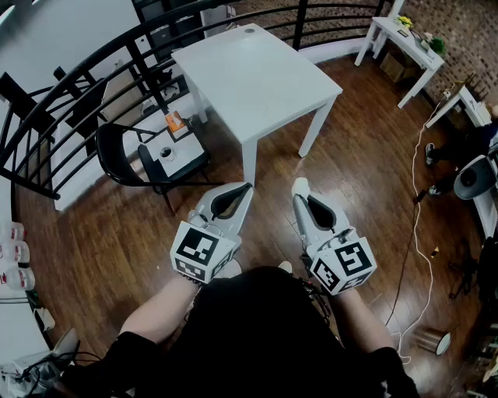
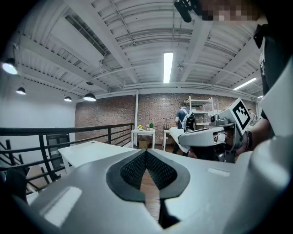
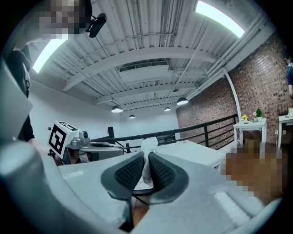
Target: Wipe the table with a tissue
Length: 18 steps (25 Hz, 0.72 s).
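My right gripper (image 1: 299,194) pinches what looks like tissue (image 3: 149,145), mostly hidden; left gripper (image 1: 247,188) closed empty, table (image 1: 257,78) beyond.

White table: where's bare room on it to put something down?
The white table is bare from its near corner to the railing; only a small round thing sits at the far edge. The chair beside it is crowded.

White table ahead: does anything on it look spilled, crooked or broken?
Nothing stands out. The table stands level, its top clean as far as I can see, bar a speck at the far edge too small to identify. The white tissue is pinched in the right gripper, not yet at the table.
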{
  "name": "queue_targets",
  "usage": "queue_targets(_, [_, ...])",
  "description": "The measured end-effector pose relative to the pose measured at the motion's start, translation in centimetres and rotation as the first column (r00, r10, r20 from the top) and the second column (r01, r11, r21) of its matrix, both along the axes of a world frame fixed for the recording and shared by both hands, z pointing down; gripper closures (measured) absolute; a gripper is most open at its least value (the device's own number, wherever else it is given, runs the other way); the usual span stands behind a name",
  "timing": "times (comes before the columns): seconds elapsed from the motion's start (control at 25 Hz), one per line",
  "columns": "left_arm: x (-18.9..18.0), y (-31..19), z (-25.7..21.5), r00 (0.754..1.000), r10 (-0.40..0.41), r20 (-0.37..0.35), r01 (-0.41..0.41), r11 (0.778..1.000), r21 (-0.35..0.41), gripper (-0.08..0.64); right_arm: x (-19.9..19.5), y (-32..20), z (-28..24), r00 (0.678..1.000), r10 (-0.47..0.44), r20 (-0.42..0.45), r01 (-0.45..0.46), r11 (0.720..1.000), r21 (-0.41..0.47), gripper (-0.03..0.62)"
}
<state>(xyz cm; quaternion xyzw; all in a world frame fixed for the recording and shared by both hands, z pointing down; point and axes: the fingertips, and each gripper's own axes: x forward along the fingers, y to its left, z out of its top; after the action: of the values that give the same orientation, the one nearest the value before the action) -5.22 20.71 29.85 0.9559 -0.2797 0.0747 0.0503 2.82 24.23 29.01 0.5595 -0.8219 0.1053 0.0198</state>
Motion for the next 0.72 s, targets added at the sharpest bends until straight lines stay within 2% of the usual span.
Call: queue_targets(0.72, [-4.9, -2.1, 0.7, 0.999, 0.040, -0.012, -0.040, 0.999, 0.000, 0.548, -5.2, -1.8, 0.3, 0.999, 0.042, -0.016, -0.042, 0.999, 0.001, 0.574])
